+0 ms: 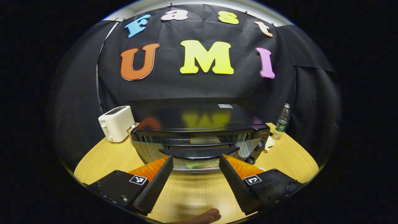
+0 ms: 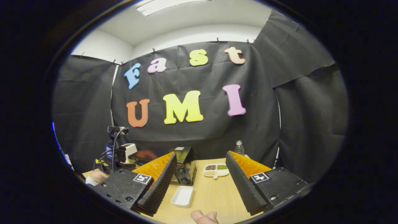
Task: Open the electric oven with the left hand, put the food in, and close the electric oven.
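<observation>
Wooden table (image 1: 279, 158) | oven (image 1: 199, 137) door ajar | left gripper (image 1: 196, 161) open

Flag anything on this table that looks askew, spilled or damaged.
Nothing stands out. The oven sits square on the table, door part-way open, toaster and bottle upright beside it. The divided dish and white tray lie flat, unspilled.

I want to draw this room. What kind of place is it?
Probably a test booth set up like a kitchen: black cloth walls, a wooden table, an oven and a toaster.
</observation>
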A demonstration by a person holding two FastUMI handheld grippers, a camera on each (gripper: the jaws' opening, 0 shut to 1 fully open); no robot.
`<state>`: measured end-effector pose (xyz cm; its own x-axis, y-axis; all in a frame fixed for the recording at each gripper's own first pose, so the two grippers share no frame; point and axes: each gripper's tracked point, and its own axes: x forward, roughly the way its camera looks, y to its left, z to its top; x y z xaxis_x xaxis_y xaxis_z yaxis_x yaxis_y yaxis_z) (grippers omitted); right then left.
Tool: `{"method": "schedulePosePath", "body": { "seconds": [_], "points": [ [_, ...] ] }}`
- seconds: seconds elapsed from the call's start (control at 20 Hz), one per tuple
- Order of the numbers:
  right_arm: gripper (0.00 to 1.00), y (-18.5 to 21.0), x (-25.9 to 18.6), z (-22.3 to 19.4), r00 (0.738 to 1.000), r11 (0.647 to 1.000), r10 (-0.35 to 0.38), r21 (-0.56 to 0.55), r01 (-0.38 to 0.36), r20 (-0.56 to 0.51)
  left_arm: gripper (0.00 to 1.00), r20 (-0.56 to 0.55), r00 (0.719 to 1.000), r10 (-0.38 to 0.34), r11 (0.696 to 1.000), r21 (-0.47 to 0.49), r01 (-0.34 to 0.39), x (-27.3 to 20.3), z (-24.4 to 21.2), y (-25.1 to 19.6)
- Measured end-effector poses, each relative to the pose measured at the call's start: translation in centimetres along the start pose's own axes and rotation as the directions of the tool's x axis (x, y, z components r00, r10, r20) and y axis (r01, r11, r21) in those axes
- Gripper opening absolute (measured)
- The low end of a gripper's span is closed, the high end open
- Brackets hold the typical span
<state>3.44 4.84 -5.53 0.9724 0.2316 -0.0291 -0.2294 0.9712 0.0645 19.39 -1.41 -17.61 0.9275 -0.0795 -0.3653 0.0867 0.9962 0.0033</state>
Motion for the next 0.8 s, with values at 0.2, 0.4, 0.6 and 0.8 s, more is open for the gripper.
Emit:
{"method": "schedulePosePath", "body": {
  "seconds": [0.2,0.4,0.6,0.8],
  "points": [
    [0.96,-0.5,-0.4,0.0,1.0,1.0,-0.017,-0.003,0.017,0.0,0.97,-0.018,1.0,0.015,1.0,0.01,-0.014,1.4,-0.4,0.6],
    [0.96,-0.3,-0.8,0.1,1.0,1.0,-0.016,0.004,0.016,0.0,0.97,-0.009,1.0,0.002,1.0,-0.014,-0.002,0.0,-0.1,0.6],
    [0.96,0.1,-2.0,0.8,1.0,1.0,-0.018,-0.004,0.018,0.016,0.97,0.037,0.999,0.006,1.0,-0.018,-0.005,-2.7,1.5,0.9],
    [0.96,0.2,-3.6,2.0,0.999,1.0,-0.025,-0.002,0.025,0.042,0.97,0.1,0.995,0.003,1.0,-0.019,-0.001,-6.4,3.9,0.9]
  ]
}}
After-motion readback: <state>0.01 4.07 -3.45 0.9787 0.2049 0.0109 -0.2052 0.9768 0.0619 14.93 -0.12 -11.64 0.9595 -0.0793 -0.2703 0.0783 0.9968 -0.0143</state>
